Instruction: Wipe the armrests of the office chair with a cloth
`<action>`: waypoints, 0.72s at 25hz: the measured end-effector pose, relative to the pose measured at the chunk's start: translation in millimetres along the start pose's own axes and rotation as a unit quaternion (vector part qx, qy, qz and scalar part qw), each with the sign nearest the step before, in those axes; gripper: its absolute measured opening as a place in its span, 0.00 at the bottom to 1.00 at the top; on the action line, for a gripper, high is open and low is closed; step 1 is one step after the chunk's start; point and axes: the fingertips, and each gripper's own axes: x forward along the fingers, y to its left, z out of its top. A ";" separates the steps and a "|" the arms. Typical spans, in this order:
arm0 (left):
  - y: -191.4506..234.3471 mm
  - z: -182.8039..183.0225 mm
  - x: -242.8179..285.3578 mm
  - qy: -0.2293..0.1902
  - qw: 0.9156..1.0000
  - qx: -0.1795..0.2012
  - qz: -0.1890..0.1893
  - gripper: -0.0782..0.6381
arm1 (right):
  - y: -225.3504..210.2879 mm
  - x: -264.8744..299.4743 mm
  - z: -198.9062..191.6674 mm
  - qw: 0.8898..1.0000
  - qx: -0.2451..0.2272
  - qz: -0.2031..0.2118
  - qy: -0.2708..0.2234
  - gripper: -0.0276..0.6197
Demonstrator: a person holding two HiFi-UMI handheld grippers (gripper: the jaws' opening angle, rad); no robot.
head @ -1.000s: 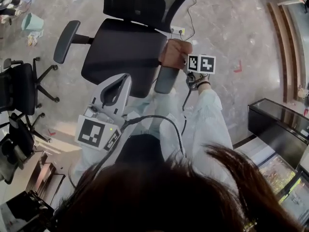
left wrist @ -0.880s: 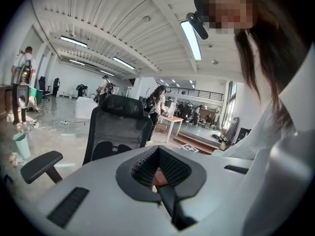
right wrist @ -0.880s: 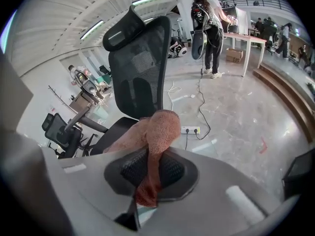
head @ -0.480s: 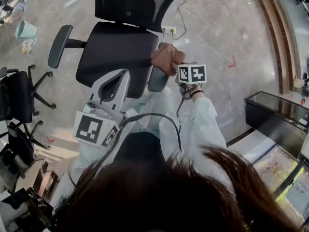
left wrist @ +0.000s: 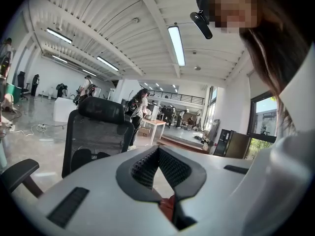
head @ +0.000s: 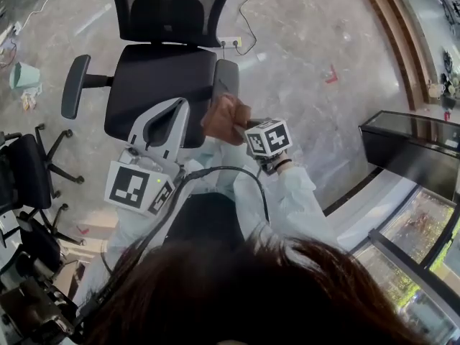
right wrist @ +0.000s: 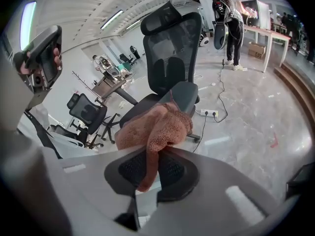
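Note:
The black office chair stands in front of me, its backrest on the far side. My right gripper is shut on a brown cloth, which rests on the near end of the chair's right armrest. In the right gripper view the cloth bunches over the armrest and hangs down between the jaws of the right gripper. My left gripper hovers over the seat's front edge, shut and holding nothing. The chair's left armrest is bare. The left gripper looks past the backrest into the hall.
Other black office chairs stand at the left. A power strip with cables lies on the floor behind the chair. A dark glass cabinet stands at the right. A teal bin sits far left. People stand in the distance.
The right gripper has drawn the cloth along the right armrest from its far part to its near end. The left gripper has held its place over the seat.

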 end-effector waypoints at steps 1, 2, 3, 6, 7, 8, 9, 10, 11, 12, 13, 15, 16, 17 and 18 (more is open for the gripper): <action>-0.8 -1.2 0.8 0.002 1.000 0.000 -0.001 0.11 | -2.4 -0.7 0.0 1.000 0.000 -0.004 -0.001 0.09; -1.2 -2.8 1.7 0.003 1.000 -0.001 -0.002 0.11 | -6.3 -1.1 1.8 1.000 0.000 -0.009 -0.003 0.09; -1.0 -4.5 2.5 0.005 1.000 -0.001 -0.002 0.11 | -11.2 -0.7 5.2 1.000 0.000 -0.014 -0.006 0.09; 3.4 -9.6 5.5 0.010 1.000 0.000 0.003 0.11 | -26.9 4.6 22.9 1.000 0.000 -0.024 -0.013 0.09; 5.9 -10.9 6.7 0.012 1.000 0.001 0.005 0.11 | -31.4 6.8 31.2 1.000 -0.001 -0.026 -0.015 0.09; 8.4 -12.0 7.8 0.012 1.000 0.001 0.008 0.11 | -35.7 9.3 40.4 0.999 -0.002 -0.029 -0.017 0.09; 11.1 -13.1 8.8 0.013 1.000 0.002 0.010 0.11 | -40.3 12.4 50.5 0.999 -0.005 -0.035 -0.021 0.09; 14.0 -14.2 9.6 0.014 1.000 0.002 0.013 0.11 | -45.3 16.4 60.8 0.999 -0.009 -0.042 -0.024 0.09; 17.1 -15.4 10.5 0.014 1.000 0.001 0.016 0.11 | -50.4 21.0 71.3 0.998 -0.011 -0.048 -0.027 0.09; 20.3 -16.5 11.5 0.013 1.000 -0.001 0.018 0.11 | -55.9 25.9 81.8 0.998 -0.011 -0.053 -0.029 0.09; 23.6 -17.6 12.6 0.013 1.000 -0.002 0.021 0.11 | -61.8 30.6 92.3 0.998 -0.009 -0.058 -0.032 0.09; 29.3 -19.8 15.0 0.013 1.000 -0.004 0.028 0.11 | -75.8 38.0 112.6 0.997 -0.001 -0.072 -0.038 0.09; 31.6 -21.2 16.2 0.013 0.999 -0.005 0.031 0.11 | -83.6 40.5 121.9 0.996 0.004 -0.082 -0.042 0.09; 33.6 -22.1 17.2 0.013 0.999 -0.006 0.034 0.11 | -91.5 42.3 130.6 0.995 0.011 -0.093 -0.046 0.09; 35.2 -22.1 17.7 0.013 0.999 -0.006 0.037 0.11 | -99.0 43.7 138.5 0.993 0.018 -0.105 -0.051 0.09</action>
